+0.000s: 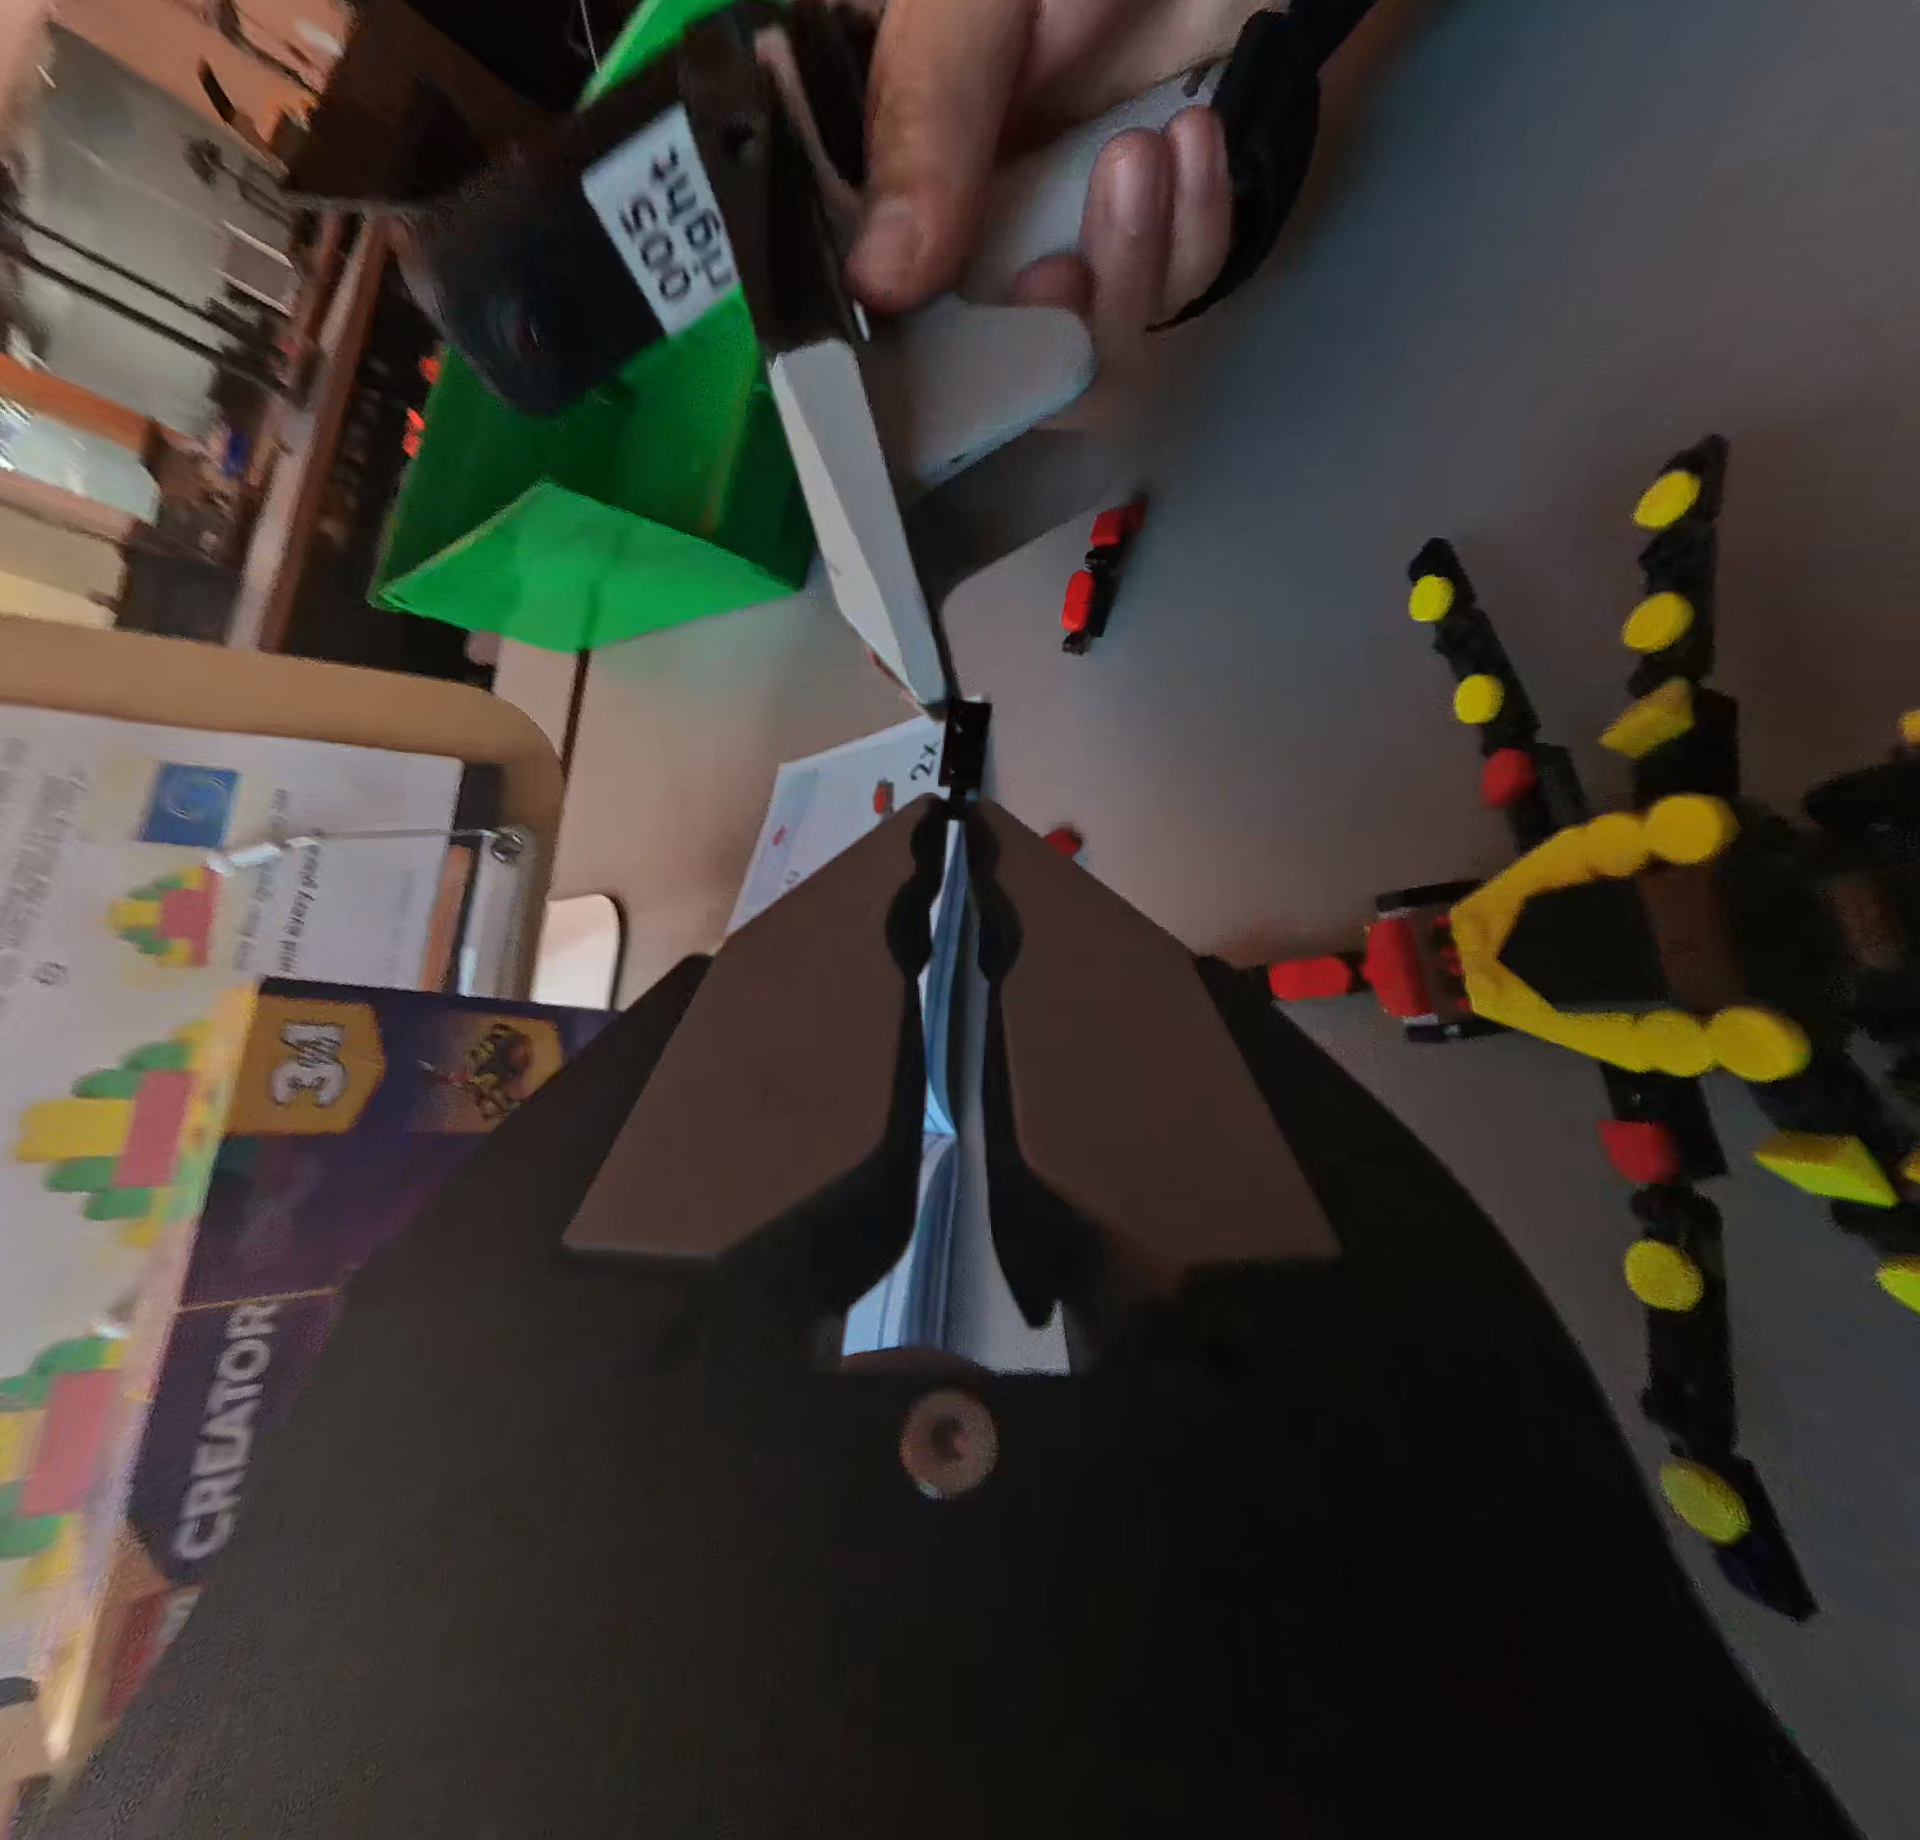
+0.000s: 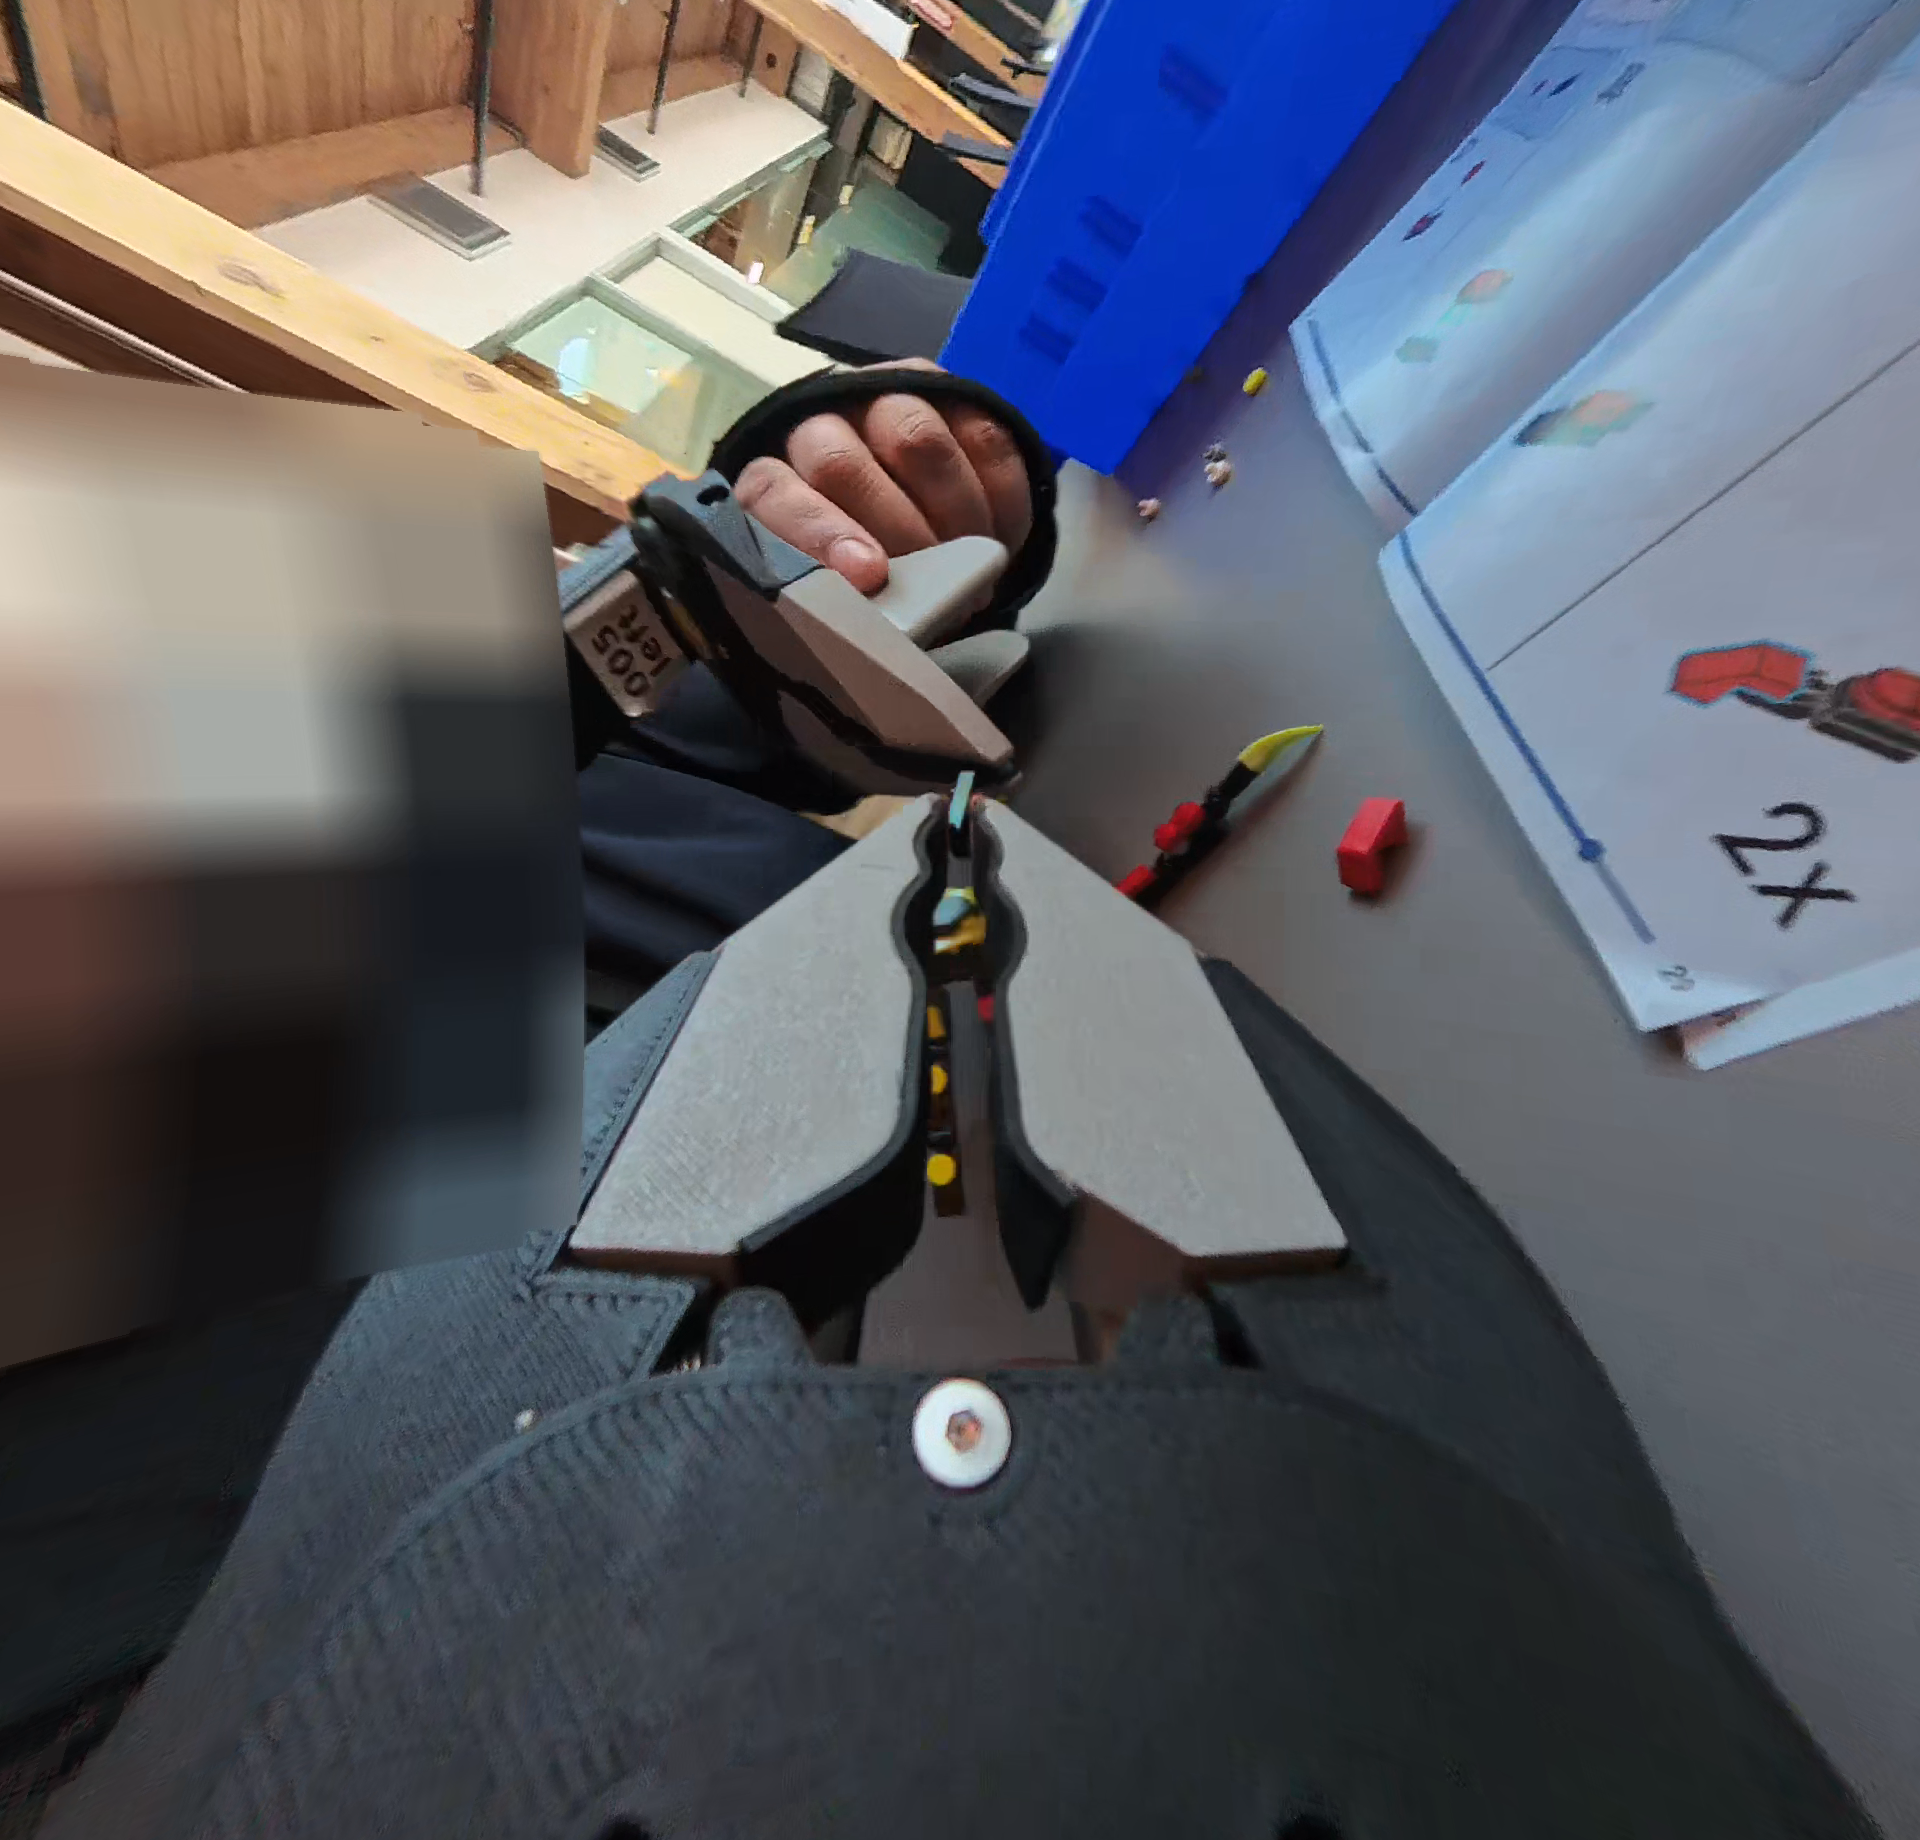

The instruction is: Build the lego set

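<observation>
Two grippers meet tip to tip above the grey tabletop (image 1: 1351, 336), each pinching the same small black lego piece (image 1: 962, 746) between nearly closed fingers.

The largest build, the black-and-yellow lego model with long studded limbs (image 1: 1662, 959), lies on the table just right of that piece in the left wrist view; its limbs splay outward, two reaching away from the camera and one running back toward it. The white instruction booklet (image 2: 1714, 699) lies open beyond the piece, its corner close to the meeting fingertips, with bare grey table between booklet and model. A blue plastic bin (image 2: 1143, 180) stands past the booklet's far end.

The left gripper (image 1: 951, 814) holds the small piece by its near end, so its long axis runs straight on along the fingers. The right gripper (image 2: 966, 814) clamps the opposite end.

A slim black lego limb with red studs and a yellow tip (image 2: 1205, 824) lies just beside the piece, its yellow tip toward the booklet. A loose red curved brick (image 2: 1369, 843) sits between that limb and the booklet.
</observation>
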